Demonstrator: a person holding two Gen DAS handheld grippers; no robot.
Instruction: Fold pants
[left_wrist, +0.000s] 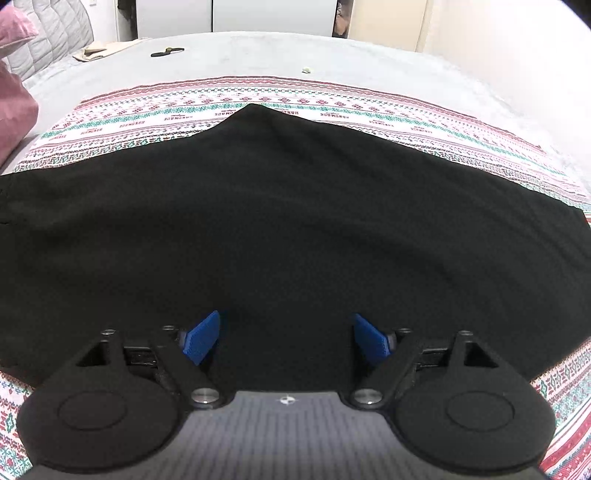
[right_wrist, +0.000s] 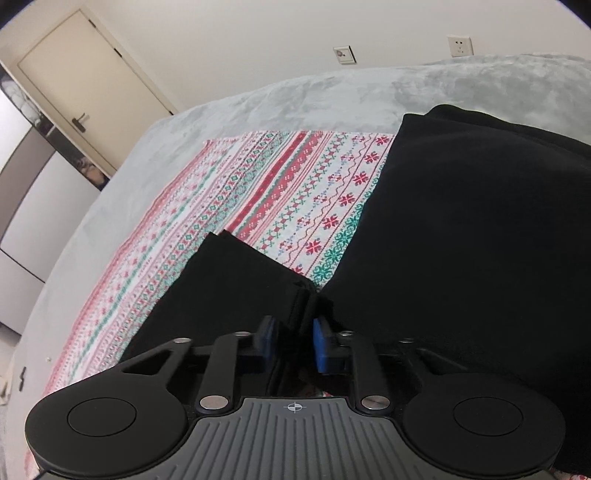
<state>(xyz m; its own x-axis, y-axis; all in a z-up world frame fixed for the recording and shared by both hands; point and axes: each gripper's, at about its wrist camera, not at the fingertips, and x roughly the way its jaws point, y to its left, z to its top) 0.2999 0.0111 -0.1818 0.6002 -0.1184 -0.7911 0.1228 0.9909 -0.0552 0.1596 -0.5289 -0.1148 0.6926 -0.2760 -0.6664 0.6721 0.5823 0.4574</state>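
Black pants lie spread over a patterned red, green and white cloth on a bed. My left gripper hovers over the near part of the pants, its blue pads wide apart with only flat fabric below them. In the right wrist view the main body of the pants fills the right side, and a narrower black end reaches out to the left over the patterned cloth. My right gripper is shut on a bunched fold of that black fabric, between its blue pads.
A grey bed cover surrounds the patterned cloth. Pink pillows sit at the left, with a beige cloth and a small dark object at the far side. A door and wall stand beyond the bed.
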